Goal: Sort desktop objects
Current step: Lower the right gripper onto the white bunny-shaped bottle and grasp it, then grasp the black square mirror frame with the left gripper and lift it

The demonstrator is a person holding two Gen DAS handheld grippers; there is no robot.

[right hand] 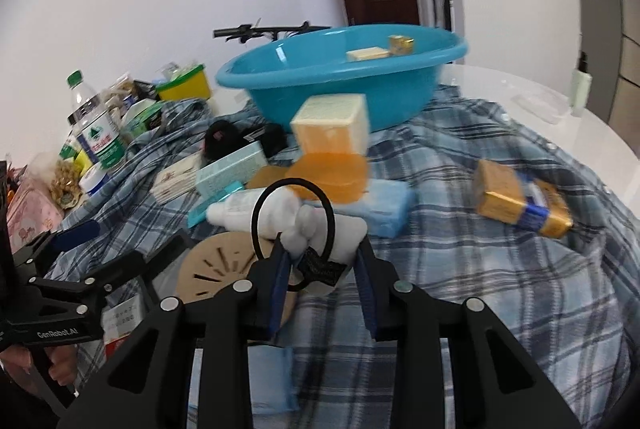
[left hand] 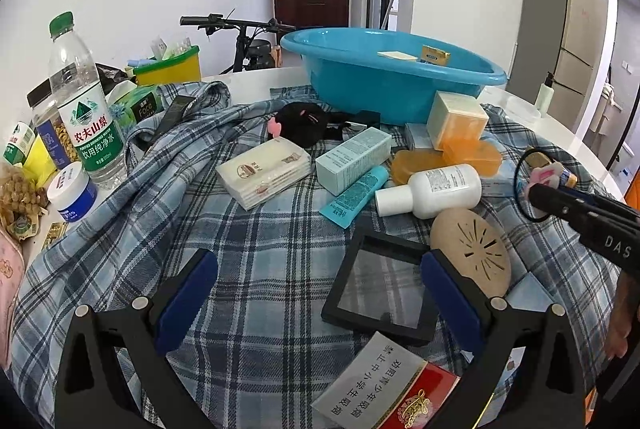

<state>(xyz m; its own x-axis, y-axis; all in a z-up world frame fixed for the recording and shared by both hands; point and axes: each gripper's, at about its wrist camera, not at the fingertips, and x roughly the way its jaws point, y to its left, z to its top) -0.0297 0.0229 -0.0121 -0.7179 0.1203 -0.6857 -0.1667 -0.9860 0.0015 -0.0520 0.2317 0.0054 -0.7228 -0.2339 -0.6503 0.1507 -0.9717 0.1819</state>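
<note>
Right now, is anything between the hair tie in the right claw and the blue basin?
Yes. The right claw holds the hair tie low; the orange-and-cream box stands directly ahead, against the blue basin wall. Lifting over it looks feasible.

The water bottle reads "农夫山泉 饮用纯净水", the green pack "Face", the left gripper "GenRobot.AI".

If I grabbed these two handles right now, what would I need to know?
Right gripper: shut on a hair tie with a plush charm, lifted above the cloth.
Left gripper: open, holds nothing, over the cloth by the black frame.
Done: two small boxes lie in the basin.
Left: hair tie, white bottle, tube, tissues and other clutter.
</note>
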